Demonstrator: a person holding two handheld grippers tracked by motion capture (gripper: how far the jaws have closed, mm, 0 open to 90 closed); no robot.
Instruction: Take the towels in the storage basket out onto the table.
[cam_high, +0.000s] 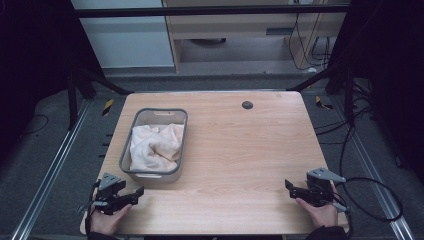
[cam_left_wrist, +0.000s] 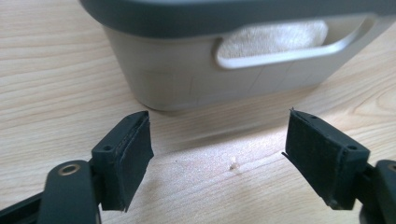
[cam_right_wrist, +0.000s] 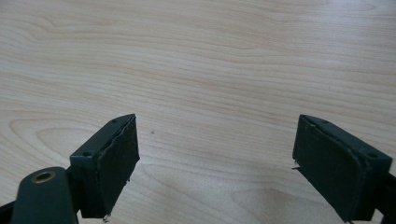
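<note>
Left gripper (cam_high: 131, 196): black, two flat padded jaws, spread wide and empty, resting low on the bench (cam_high: 240, 150) at its near left corner. In the left gripper view (cam_left_wrist: 217, 154) the jaws point straight at the basket.

Basket (cam_high: 151, 175): grey plastic, rounded rectangular, darker rim, slot handle (cam_left_wrist: 289, 51) in the short end wall. It sits just ahead of the left jaws, near but apart from them, a strip of bare wood between. Its long axis runs away from the jaws toward the far edge, so the short handled end faces them.

Towel (cam_high: 155, 145): cream, soft terry, crumpled inside the basket, lying beyond the near wall from the left jaws; its nap shows through the handle slot (cam_left_wrist: 275, 37).

Bench: pale wood-grain laminate, smooth, with a dark round grommet (cam_high: 247, 105) at the far side.

Right gripper (cam_high: 292, 189): same build, jaws released and holding nothing (cam_right_wrist: 215, 163), over bare wood, well apart from the basket.

Judgement: the left gripper is much the nearer; reaching the towel calls for lifting over the near rim.
</note>
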